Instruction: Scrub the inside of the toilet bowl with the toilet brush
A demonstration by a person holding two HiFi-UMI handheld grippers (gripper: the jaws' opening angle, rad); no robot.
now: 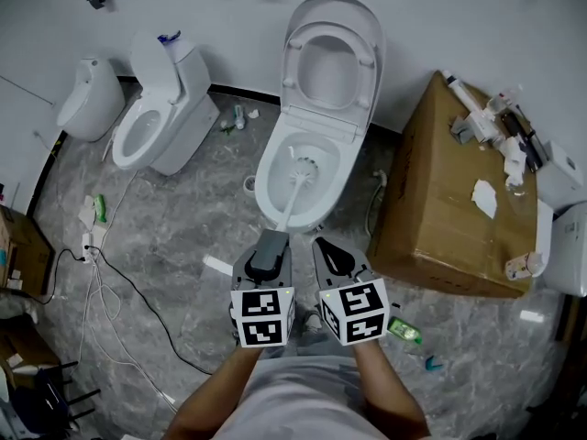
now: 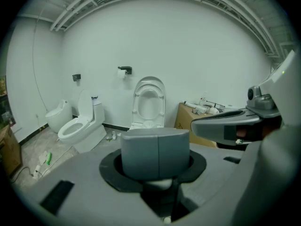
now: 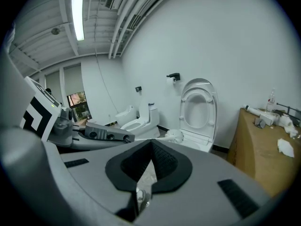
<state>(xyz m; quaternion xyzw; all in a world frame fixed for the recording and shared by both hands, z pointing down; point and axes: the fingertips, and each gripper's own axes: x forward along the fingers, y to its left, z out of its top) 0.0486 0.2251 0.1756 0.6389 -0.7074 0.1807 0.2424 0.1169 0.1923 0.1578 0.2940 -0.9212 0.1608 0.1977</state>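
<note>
A white toilet (image 1: 275, 195) stands ahead with its lid and seat (image 1: 332, 58) raised against the wall. The toilet brush (image 1: 295, 191) slants down into the bowl, its white bristle head (image 1: 308, 165) inside. My left gripper (image 1: 272, 238) is shut on the brush's grey handle end (image 2: 155, 152), just in front of the bowl's rim. Beside it on the right, my right gripper (image 1: 324, 244) is shut, with nothing between its jaws (image 3: 150, 161). The bowl's inside is hidden in both gripper views; the brush head (image 3: 176, 135) shows white in the right gripper view.
A second toilet (image 1: 151, 122) and a small white fixture (image 1: 89, 99) stand at the left. A large cardboard box (image 1: 440, 200) with clutter on top sits close to the right of the bowl. Cables (image 1: 101, 273) trail over the grey floor at the left; a green bottle (image 1: 404, 331) lies by my right side.
</note>
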